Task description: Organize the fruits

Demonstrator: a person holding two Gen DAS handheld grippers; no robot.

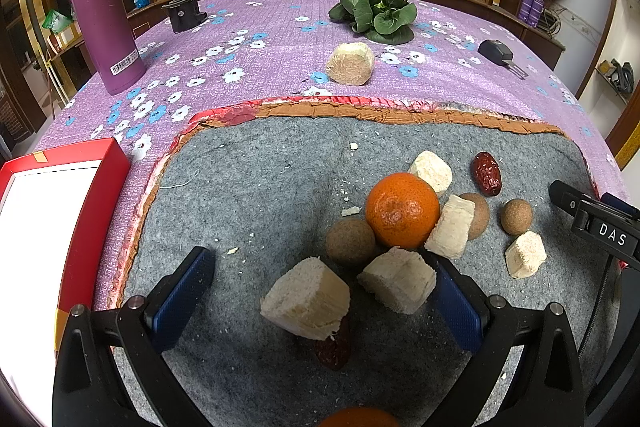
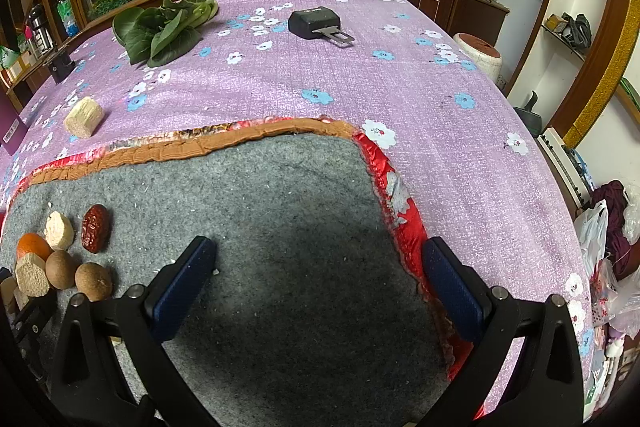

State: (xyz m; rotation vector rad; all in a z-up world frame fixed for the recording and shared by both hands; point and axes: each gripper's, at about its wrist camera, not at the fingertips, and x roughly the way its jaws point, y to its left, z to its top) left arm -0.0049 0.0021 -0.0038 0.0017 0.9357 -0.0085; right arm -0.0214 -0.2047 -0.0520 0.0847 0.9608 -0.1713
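On the grey felt mat (image 1: 256, 195) lies a cluster: an orange (image 1: 402, 209), brown round fruits (image 1: 350, 241), a red date (image 1: 486, 173) and several pale cut chunks (image 1: 308, 299). My left gripper (image 1: 320, 291) hangs open over the mat, with two pale chunks between its blue fingers (image 1: 182, 297) and a second date (image 1: 334, 347) half hidden under the nearer chunk. Another orange (image 1: 358, 418) peeks in at the bottom edge. In the right wrist view my right gripper (image 2: 320, 285) is open above bare mat (image 2: 304, 235); the cluster sits at its far left around the date (image 2: 95, 233).
A red box with a white inside (image 1: 48, 211) lies left of the mat. On the purple flowered cloth (image 1: 248, 67) stand a purple bottle (image 1: 102, 19), leafy greens (image 1: 376, 11), a pale cylinder chunk (image 1: 350, 63), a black buckle (image 2: 316, 23) and a small black device (image 1: 182, 11).
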